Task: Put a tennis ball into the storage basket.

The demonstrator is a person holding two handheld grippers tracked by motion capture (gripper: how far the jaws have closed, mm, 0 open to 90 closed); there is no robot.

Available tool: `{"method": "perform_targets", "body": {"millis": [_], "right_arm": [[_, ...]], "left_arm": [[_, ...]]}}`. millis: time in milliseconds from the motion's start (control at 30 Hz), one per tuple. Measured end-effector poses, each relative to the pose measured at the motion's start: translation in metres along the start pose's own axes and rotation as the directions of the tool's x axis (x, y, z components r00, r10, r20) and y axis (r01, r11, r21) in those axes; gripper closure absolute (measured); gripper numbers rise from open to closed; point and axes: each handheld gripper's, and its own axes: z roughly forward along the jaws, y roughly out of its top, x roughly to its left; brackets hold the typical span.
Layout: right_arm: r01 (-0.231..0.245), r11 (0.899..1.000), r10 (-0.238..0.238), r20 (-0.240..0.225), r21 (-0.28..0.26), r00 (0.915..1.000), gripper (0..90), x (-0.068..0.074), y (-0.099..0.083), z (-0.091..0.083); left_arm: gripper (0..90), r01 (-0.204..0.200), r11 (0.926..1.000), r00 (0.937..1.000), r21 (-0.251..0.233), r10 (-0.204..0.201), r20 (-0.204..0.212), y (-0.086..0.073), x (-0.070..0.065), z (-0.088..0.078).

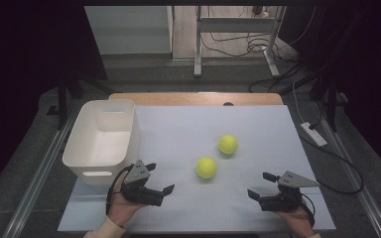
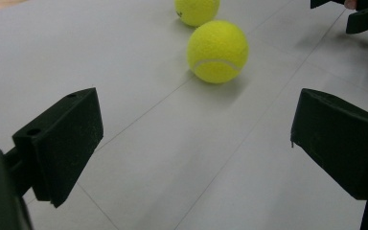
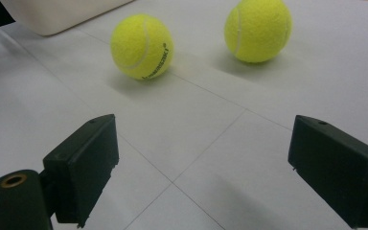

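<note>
A: Where are the balls?

B: Two yellow tennis balls sit on the white sheet [image 1: 188, 129] that covers the counter. The near tennis ball [image 1: 206, 168] is about in the middle. The far tennis ball [image 1: 228, 144] is a bit to its right and farther back. They are near each other but not touching.

A: And the grippers?

B: The left gripper [image 1: 160, 178] is at the near left, just beside the white bin [image 1: 79, 148]. Its fingers [image 2: 62, 143] are wide open and hold nothing. The right gripper [image 1: 261, 184] is at the near right. Its fingers [image 3: 84, 165] are wide open too, and empty.

A: Is there room to move?

B: Yes. Bare sheet lies between each gripper and the near tennis ball. In the left gripper view that ball [image 2: 217, 51] is straight ahead between the fingers, with the other ball [image 2: 196, 10] behind it. In the right gripper view both balls, near [image 3: 142, 46] and far [image 3: 258, 29], sit ahead with open sheet in front of them.

A: What about the edges?

B: The bin stands on the left edge of the sheet, well apart from both balls. The right half of the sheet is bare up to its edge. The wooden far edge of the counter [image 1: 198, 98] shows behind the sheet.
</note>
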Motion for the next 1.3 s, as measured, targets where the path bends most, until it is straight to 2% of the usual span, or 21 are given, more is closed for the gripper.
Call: {"method": "perform_targets", "body": {"millis": [200,800,1300], "right_arm": [[-0.003,1.000,0.003,0.000,0.000,1.0000,10.2,-0.001,0.000,0.001],[-0.002,1.000,0.002,-0.002,-0.006,1.0000,10.2,-0.001,0.000,0.001],[-0.012,1.000,0.012,-0.001,-0.014,0.9999,10.2,-0.002,0.001,0.000]], "left_arm": [[4.7,-0.002,1.0000,1.0000,0.007,0.002,0.000,0.006,0.001,0.004],[4.6,-0.039,0.9992,0.9981,0.010,0.039,0.047,0.032,-0.007,0.018],[4.5,-0.068,0.9976,0.9947,0.013,0.067,0.078,0.047,-0.012,0.023]]}}
